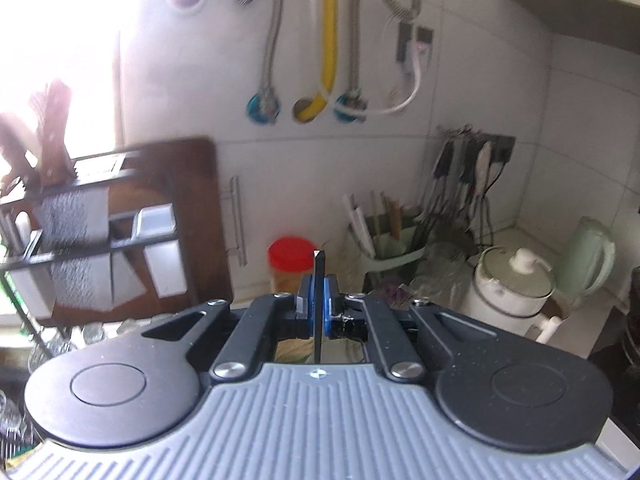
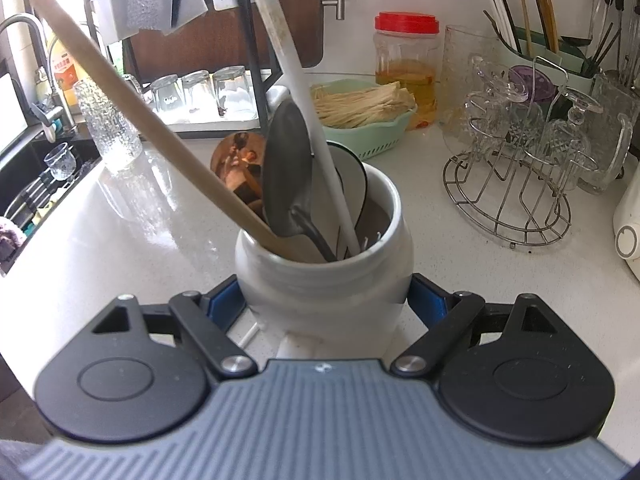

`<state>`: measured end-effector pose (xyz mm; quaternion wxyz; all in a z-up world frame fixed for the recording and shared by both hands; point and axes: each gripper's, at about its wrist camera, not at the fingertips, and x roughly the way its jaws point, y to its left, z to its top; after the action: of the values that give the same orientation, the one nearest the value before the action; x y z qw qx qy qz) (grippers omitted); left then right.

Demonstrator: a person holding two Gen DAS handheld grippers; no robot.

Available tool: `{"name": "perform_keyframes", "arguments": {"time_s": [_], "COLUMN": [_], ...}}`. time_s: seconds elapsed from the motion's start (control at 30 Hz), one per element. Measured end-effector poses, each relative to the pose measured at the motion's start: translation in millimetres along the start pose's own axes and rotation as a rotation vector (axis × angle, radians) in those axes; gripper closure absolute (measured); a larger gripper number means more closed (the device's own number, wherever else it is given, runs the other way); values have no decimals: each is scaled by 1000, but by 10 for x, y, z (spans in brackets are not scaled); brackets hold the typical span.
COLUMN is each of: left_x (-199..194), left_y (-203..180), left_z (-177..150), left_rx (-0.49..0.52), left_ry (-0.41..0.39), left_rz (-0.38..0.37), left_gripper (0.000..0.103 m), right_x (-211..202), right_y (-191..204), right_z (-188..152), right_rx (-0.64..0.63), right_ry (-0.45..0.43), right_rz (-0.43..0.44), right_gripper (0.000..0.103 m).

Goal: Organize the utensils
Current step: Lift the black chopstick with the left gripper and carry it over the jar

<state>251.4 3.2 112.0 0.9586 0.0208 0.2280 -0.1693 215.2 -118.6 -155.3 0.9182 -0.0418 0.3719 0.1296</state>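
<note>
Both grippers (image 1: 319, 304) (image 2: 326, 304) tilt downward, each gripping.

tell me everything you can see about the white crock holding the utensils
The white crock is a glossy, rounded ceramic-looking jar with a wide open mouth, a thick rim and a darker inside. It stands upright on the pale countertop, in the middle of the right wrist view. The right gripper clasps it, a blue pad on each flank. Leaning out of it are a wooden handle, a long white handle and a dark grey spoon, bowl up. Its base is hidden behind the gripper.
</note>
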Motion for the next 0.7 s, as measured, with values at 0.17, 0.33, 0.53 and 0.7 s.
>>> {"name": "perform_keyframes", "arguments": {"time_s": [0.17, 0.33, 0.53, 0.7], "left_x": [-90, -106, 44, 145], "left_y": [-153, -272, -370, -441], "left_z": [164, 249, 159, 60], "left_rx": [31, 38, 52, 71], "left_ry": [-39, -33, 48, 97], "left_rz": [-43, -127, -173, -194], "left_gripper": [98, 98, 98, 98], "right_x": [-2, -4, -6, -9], "right_y": [4, 10, 11, 8], "right_z": [-6, -1, 3, 1], "right_rx": [2, 4, 6, 6], "right_ry": [-2, 0, 2, 0], "right_rz": [-2, -5, -5, -5], "right_gripper": [13, 13, 13, 13]}}
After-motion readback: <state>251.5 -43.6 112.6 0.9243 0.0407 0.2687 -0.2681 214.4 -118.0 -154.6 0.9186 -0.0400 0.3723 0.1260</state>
